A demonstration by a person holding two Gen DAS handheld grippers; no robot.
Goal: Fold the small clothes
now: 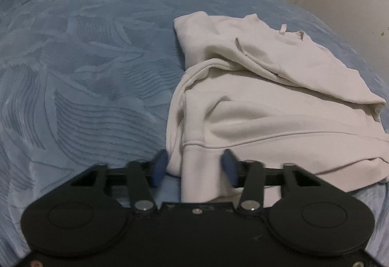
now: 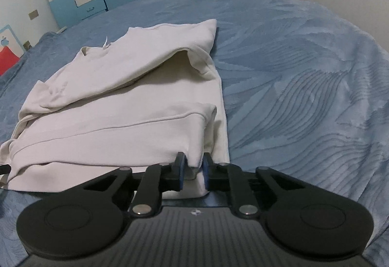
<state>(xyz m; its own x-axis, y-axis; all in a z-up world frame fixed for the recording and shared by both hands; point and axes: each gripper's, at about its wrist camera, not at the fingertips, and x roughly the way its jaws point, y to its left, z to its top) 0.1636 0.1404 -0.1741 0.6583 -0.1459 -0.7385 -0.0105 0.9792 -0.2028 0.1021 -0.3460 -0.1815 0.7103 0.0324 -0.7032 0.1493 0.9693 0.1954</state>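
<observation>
Inspecting the near hem of the white sweatshirt [image 1: 255,101], we find the garment lying partly folded on the blue bedspread [image 1: 85,72], its body running away from us toward the far side of the bed and its hem band running crosswise between the two hands. Each hand sits at one near corner: the left gripper [image 1: 194,167] at the garment's left corner, the right gripper [image 2: 193,168] at its right corner.

In the left wrist view the blue pads [image 1: 159,167] stand apart at a moderate gap with the hem corner lying between them; the cloth does not look pinched, and blur prevents a firmer finding. In the right wrist view the jaws are drawn narrow and clamp a bunched fold of the hem corner.

Both grippers pitch downward toward the bedspread, fingers pointing along the garment's length.

We judge the coming move to be carrying the hem away toward the collar; it depends on the left side securing its corner first, otherwise the fold will skew.
</observation>
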